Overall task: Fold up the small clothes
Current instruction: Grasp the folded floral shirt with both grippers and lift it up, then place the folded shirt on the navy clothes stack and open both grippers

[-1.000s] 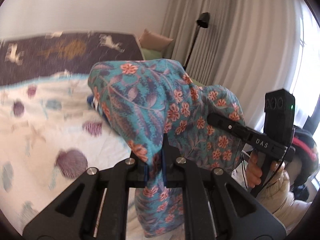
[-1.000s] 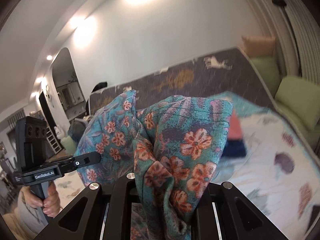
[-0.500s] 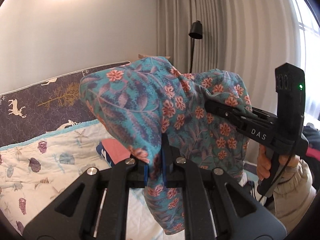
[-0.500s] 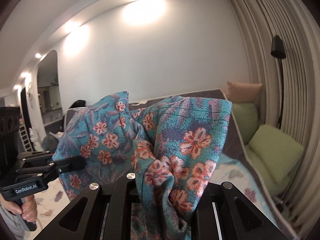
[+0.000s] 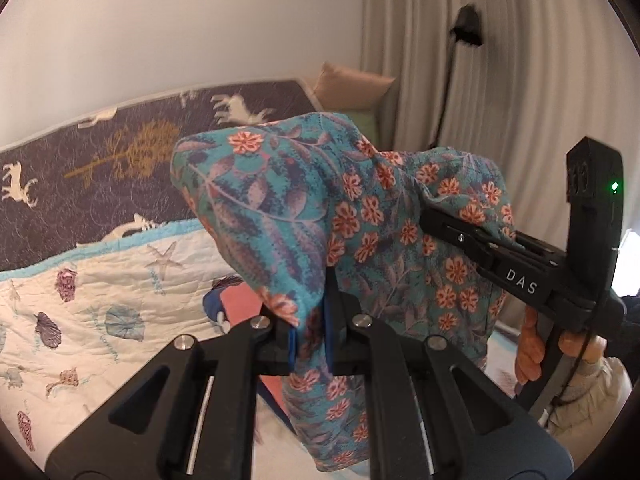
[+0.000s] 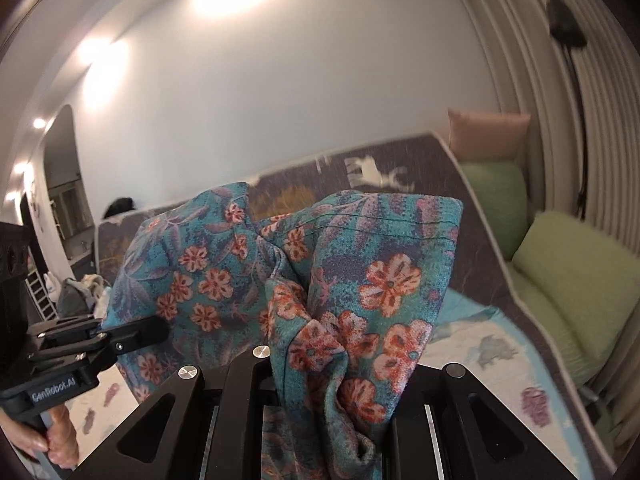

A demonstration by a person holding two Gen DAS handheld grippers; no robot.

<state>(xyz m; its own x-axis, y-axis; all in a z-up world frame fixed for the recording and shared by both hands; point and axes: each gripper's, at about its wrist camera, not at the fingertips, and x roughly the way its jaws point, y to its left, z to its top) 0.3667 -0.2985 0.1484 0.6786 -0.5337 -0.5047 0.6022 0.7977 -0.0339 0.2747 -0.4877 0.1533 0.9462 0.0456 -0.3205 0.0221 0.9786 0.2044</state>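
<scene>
A teal garment with orange flowers [image 5: 320, 216] hangs in the air between both grippers, above the bed. My left gripper [image 5: 310, 336] is shut on one bunched edge of it. My right gripper [image 6: 332, 380] is shut on another bunched edge of the same garment [image 6: 360, 280]. The right gripper also shows at the right of the left wrist view [image 5: 432, 220], pinching the cloth. The left gripper shows at the lower left of the right wrist view [image 6: 160, 330], also on the cloth. The fabric drapes over both sets of fingertips and hides them.
A bed with a cream seashell quilt [image 5: 100, 312] lies below, with a dark deer-print cover [image 5: 120, 176] at the wall. A folded pink and blue pile [image 5: 236, 304] lies on the quilt. Green cushions [image 6: 560, 280], a floor lamp [image 5: 468, 32] and curtains stand right.
Both wrist views have tilted back down from the wall toward the bed, with the garment still held between the grippers. Both grips are unchanged.
</scene>
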